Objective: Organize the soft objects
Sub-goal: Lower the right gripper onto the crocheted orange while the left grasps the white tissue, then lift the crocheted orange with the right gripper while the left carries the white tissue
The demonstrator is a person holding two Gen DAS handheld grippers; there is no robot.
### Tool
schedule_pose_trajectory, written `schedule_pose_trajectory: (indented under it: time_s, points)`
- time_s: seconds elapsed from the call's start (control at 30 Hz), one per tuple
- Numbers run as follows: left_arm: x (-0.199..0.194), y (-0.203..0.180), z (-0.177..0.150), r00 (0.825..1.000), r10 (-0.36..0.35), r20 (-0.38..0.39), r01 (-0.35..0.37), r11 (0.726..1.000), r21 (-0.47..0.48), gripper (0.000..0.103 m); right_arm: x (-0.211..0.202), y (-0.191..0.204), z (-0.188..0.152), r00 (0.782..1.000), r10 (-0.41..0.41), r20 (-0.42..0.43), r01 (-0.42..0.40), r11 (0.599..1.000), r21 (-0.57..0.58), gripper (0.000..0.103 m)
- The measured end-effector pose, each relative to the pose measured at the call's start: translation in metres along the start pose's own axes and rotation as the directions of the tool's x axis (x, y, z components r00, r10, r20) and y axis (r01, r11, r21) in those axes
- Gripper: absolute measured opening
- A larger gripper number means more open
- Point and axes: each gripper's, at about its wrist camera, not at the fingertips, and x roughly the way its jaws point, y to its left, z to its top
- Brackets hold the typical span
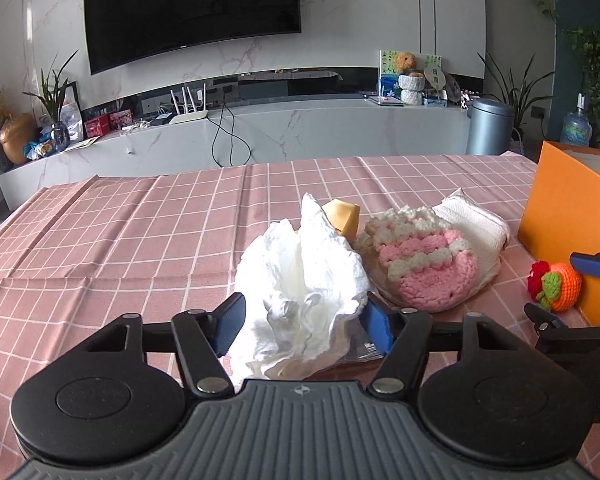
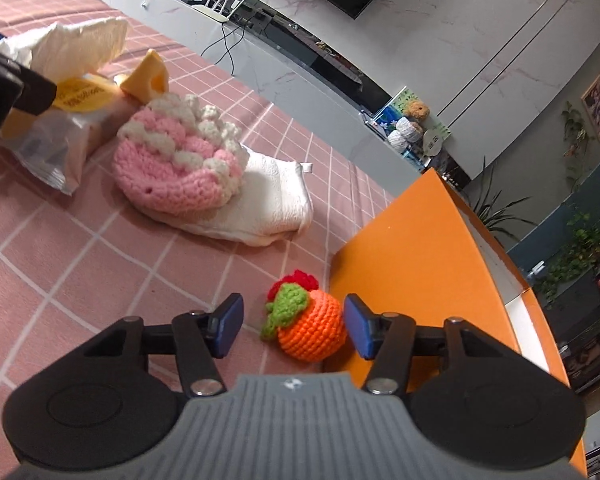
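Observation:
My left gripper (image 1: 302,322) is open, its blue pads on either side of the white tissue (image 1: 304,276) that sticks out of a tissue pack (image 2: 64,136). A pink and white crochet piece (image 1: 424,264) lies on a folded white towel (image 1: 480,228) just right of it. A yellow cheese-shaped toy (image 1: 342,216) sits behind the tissue. My right gripper (image 2: 292,326) is open around an orange crochet fruit (image 2: 310,330) with a green leaf and red top, which rests against the orange box (image 2: 420,260). The fruit also shows in the left wrist view (image 1: 556,286).
A pink checked tablecloth (image 1: 140,240) covers the table. The orange box (image 1: 568,224) stands at the right edge, open on top. A TV cabinet with a router, cables and plants runs behind the table.

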Motion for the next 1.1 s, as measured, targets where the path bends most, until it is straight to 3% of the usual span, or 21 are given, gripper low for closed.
schedule_pose_trajectory:
  time_s: [0.13,0.23,0.57,0.7,1.1]
  points:
    - [0.004,-0.001,0.001,1.000,-0.011,-0.010,0.011,1.000,0.025,0.033,0.003,0.007,-0.002,0.999,-0.049,-0.016,0.049,0.998,-0.042,0.051]
    - [0.006,-0.002,0.000,1.000,-0.013,-0.026,0.014,0.999,0.038,0.025,0.005,0.007,-0.002,0.997,-0.074,-0.026,0.072,0.996,-0.055,0.046]
    - [-0.010,0.000,0.001,1.000,0.009,0.001,-0.009,0.999,0.044,0.020,-0.015,-0.007,0.000,1.000,-0.006,-0.001,0.006,0.999,0.044,0.043]
    - [-0.023,0.002,0.001,1.000,0.023,0.017,-0.024,0.999,0.029,0.019,-0.033,-0.015,0.000,0.997,0.071,0.030,-0.074,0.993,0.095,0.043]
    - [-0.077,-0.002,0.003,0.998,-0.026,0.065,0.028,0.999,-0.031,0.019,-0.094,-0.050,-0.006,0.954,0.266,0.139,-0.293,0.926,0.239,0.043]
